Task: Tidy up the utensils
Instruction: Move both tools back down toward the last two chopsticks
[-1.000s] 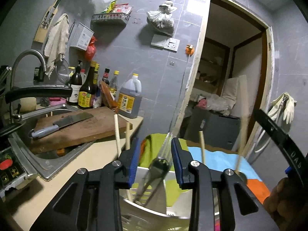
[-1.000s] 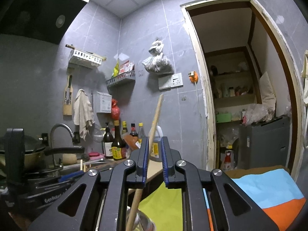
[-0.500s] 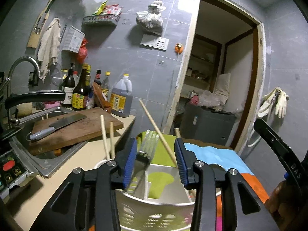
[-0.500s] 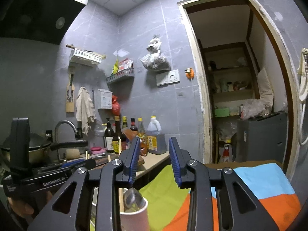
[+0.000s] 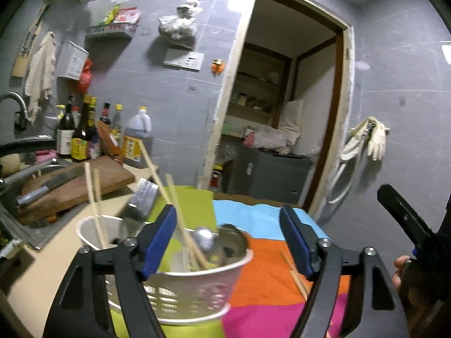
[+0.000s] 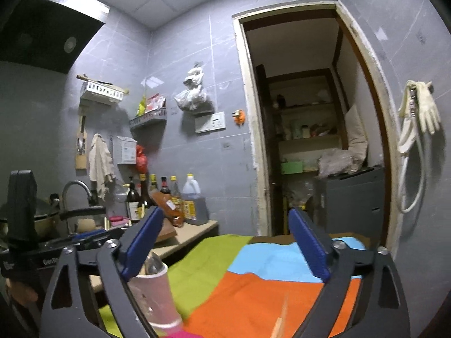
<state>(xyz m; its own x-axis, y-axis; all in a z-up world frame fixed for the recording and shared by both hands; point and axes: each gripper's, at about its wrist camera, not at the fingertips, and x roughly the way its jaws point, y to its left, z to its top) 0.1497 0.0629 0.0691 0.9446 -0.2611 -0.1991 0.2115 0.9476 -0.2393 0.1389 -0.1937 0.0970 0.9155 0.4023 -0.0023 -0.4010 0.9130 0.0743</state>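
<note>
A pale pink utensil basket (image 5: 197, 284) stands on the coloured cloth. It holds several wooden chopsticks (image 5: 97, 211), a fork (image 5: 141, 197) and metal spoons (image 5: 222, 242). My left gripper (image 5: 228, 242) is open and empty, just above and behind the basket. My right gripper (image 6: 225, 245) is open and empty, to the right of the basket (image 6: 155, 298). A chopstick (image 5: 294, 276) lies on the orange cloth; its tip shows in the right wrist view (image 6: 279, 324).
A patchwork cloth (image 6: 253, 290) covers the table. To the left are a sink (image 5: 28, 233), a cutting board with a cleaver (image 5: 48, 187) and sauce bottles (image 5: 81, 138). An open doorway (image 6: 315, 140) lies ahead.
Both grippers opened wide. The left let go of the fork and the right let go of the chopstick; both now stand in the basket. Both grippers drew back and lowered.
</note>
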